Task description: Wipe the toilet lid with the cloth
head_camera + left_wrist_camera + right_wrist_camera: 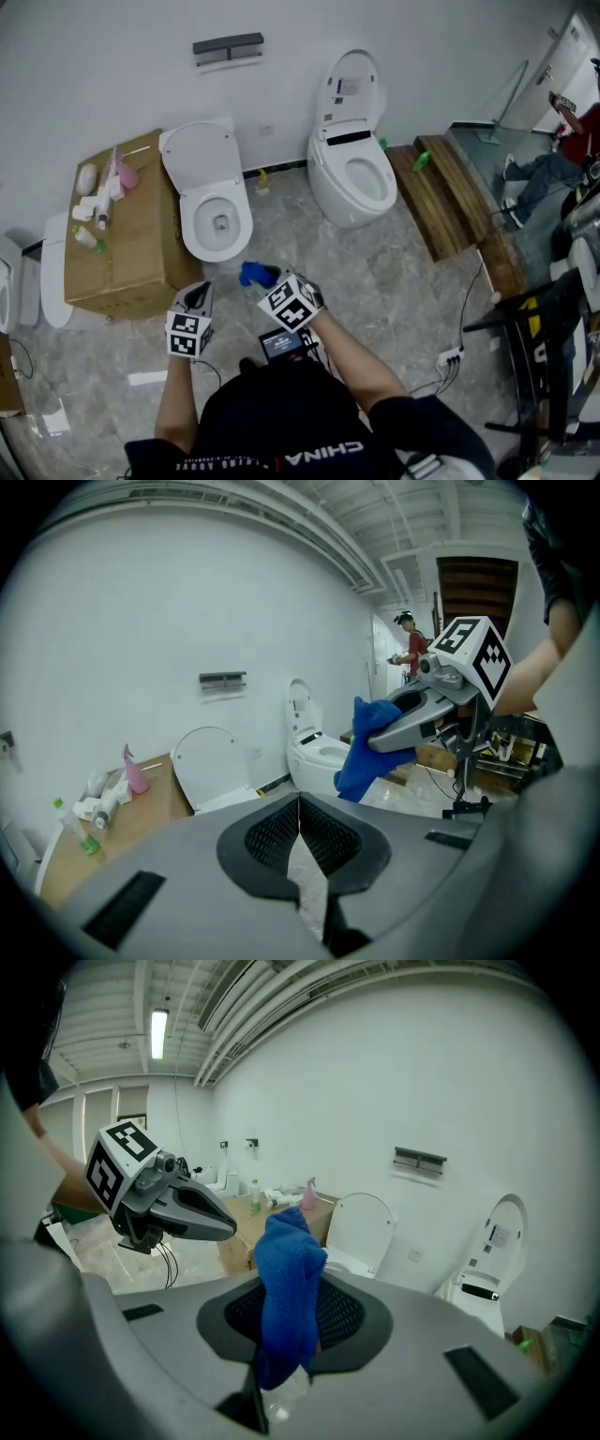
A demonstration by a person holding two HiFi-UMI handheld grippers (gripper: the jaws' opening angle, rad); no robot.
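Observation:
A white toilet (217,220) stands against the wall with its lid (197,155) raised; this lid (208,766) also shows in the left gripper view, and the lid (361,1224) in the right gripper view. My right gripper (270,279) is shut on a blue cloth (253,274), held just in front of the bowl. The cloth (286,1288) hangs bunched between that gripper's jaws. My left gripper (199,294) is beside it on the left, also short of the bowl. Its jaws (299,803) are shut and empty. From the left gripper view, the cloth (366,747) droops from the right gripper (412,719).
A cardboard box (141,253) with several bottles and a pink sprayer (127,173) stands left of the toilet. A second toilet (352,173) is to the right, then a wooden platform (450,192). A person in red (572,131) sits far right. Cables and a power strip (448,358) lie on the floor.

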